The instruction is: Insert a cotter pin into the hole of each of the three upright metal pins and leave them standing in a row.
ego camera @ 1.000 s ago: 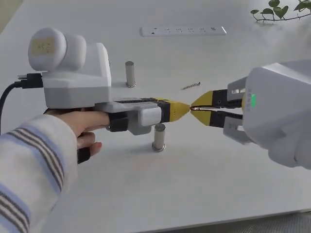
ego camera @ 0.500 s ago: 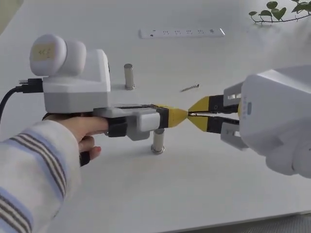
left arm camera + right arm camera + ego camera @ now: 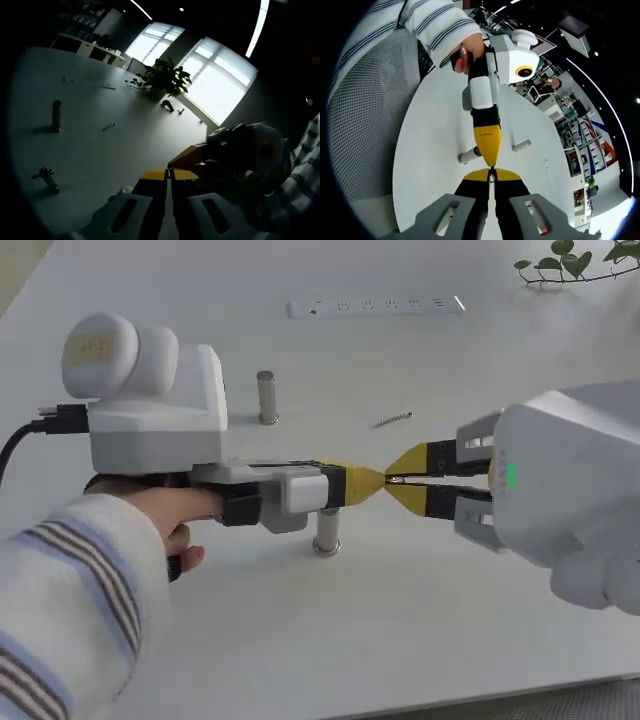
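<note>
Over the table [image 3: 300,640], left gripper [image 3: 381,480] and right gripper [image 3: 389,481] meet tip to tip, jaws closed. The right gripper pinches a cotter pin [image 3: 397,480], long axis 3–9 o'clock, pointing at 9. Left gripper view reveals a cross-piece [image 3: 41,173] through the near metal pin [image 3: 50,183]; in head view the left gripper hides that pin's top.

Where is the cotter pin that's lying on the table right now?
In the head view the cotter pin lies right of the far upright metal pin, on the near side of the power strip.
</note>
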The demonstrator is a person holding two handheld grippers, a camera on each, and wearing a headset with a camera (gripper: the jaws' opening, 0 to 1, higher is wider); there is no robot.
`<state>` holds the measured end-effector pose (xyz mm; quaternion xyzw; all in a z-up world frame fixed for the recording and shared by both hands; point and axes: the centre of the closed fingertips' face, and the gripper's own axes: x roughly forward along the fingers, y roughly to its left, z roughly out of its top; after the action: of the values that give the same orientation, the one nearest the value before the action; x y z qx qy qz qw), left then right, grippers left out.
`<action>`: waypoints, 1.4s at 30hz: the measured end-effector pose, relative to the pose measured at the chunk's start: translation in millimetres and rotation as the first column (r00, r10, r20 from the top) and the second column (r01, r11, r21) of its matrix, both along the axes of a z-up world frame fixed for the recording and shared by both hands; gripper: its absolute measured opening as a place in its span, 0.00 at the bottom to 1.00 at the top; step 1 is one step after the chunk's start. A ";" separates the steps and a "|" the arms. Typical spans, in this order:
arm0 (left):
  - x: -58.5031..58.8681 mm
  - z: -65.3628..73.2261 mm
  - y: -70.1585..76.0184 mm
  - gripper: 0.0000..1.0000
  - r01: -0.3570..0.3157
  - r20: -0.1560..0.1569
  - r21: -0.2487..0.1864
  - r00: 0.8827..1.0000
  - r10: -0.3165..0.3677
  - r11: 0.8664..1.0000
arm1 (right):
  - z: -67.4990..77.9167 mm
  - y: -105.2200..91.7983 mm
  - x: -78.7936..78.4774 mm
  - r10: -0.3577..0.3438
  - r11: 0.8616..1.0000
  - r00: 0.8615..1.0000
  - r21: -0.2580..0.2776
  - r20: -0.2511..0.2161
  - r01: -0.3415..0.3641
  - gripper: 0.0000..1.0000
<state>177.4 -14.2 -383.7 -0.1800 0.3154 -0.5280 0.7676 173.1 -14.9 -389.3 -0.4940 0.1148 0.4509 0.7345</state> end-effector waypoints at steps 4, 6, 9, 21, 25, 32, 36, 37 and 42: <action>-0.9 0.0 0.1 0.00 0.000 0.007 0.006 1.000 0.000 1.000 | 0.0 0.0 -0.4 -0.009 1.000 1.000 0.028 -0.017 0.010 0.00; -1.0 -1.5 0.7 0.00 0.001 0.009 0.015 1.000 -0.001 1.000 | -0.8 -0.8 -0.4 -0.017 0.999 0.999 0.036 -0.032 0.018 0.00; -2.2 -5.7 2.4 0.00 0.004 0.000 0.031 1.000 -0.004 1.000 | -5.2 -5.4 1.4 -0.028 0.999 0.999 0.022 -0.044 0.029 0.02; -7.0 -11.7 12.0 0.00 0.019 0.050 0.083 0.998 -0.023 0.996 | -22.3 -14.0 -7.4 -0.089 0.965 0.943 0.206 -0.320 0.161 0.12; -12.9 -11.7 14.2 0.00 0.067 0.127 0.115 0.989 -0.081 0.991 | -17.8 -8.6 -13.6 -0.066 0.927 0.902 0.307 -0.427 0.214 0.14; -19.7 -11.0 17.1 0.00 0.137 0.282 0.179 0.942 -0.184 0.974 | -18.1 -4.1 -17.7 -0.010 0.878 0.839 0.397 -0.543 0.268 0.18; -24.3 -5.6 14.7 0.00 0.161 0.352 0.194 0.909 -0.222 0.968 | -18.1 0.7 -21.6 0.006 0.869 0.823 0.411 -0.567 0.277 0.12; -24.3 -5.2 14.8 0.00 0.160 0.341 0.191 0.914 -0.219 0.968 | -17.9 2.2 -20.2 0.015 0.863 0.819 0.421 -0.573 0.279 0.11; -27.4 1.6 11.3 0.00 0.189 0.365 0.185 0.898 -0.246 0.964 | -15.5 8.0 -23.0 0.043 0.843 0.803 0.453 -0.594 0.290 0.11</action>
<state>150.0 -2.9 -382.1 0.0199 0.2144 -0.6112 0.7616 150.1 -6.9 -404.9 -0.1038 0.2403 0.5430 0.7979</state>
